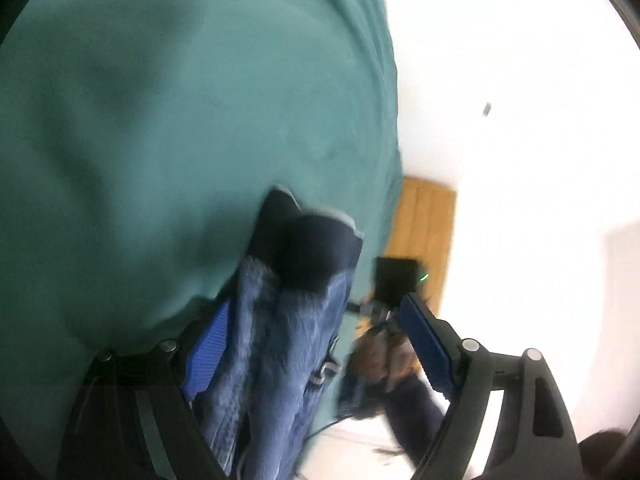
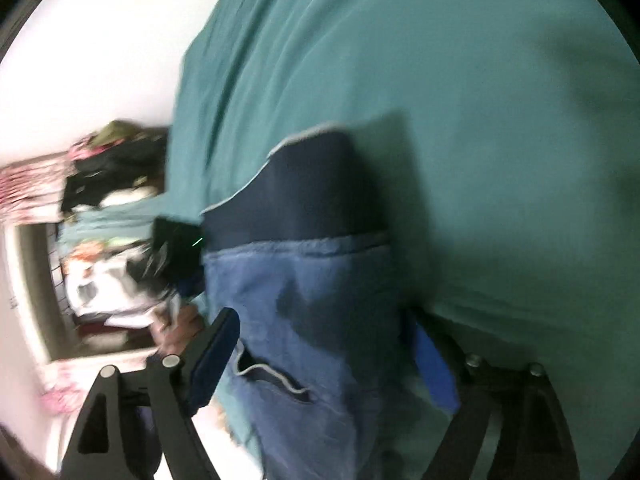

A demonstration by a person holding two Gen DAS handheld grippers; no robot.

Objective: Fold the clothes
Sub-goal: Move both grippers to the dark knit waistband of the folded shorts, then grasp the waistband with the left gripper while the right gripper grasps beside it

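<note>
A blue fleece garment [image 1: 280,340] with a dark navy band [image 1: 308,248] lies between the fingers of my left gripper [image 1: 316,340], whose jaws stand wide apart. In the right wrist view the same blue garment [image 2: 312,320] with its navy band [image 2: 304,196] lies between the fingers of my right gripper [image 2: 324,348], also spread wide. The cloth rests over a teal sheet [image 1: 180,100] that fills most of both views [image 2: 460,100]. Both views are blurred by motion.
The other gripper and the hand that holds it [image 1: 388,320] show to the right in the left wrist view. A wooden door [image 1: 424,232] stands by a white wall. A pile of clothes [image 2: 116,168] lies at the left in the right wrist view.
</note>
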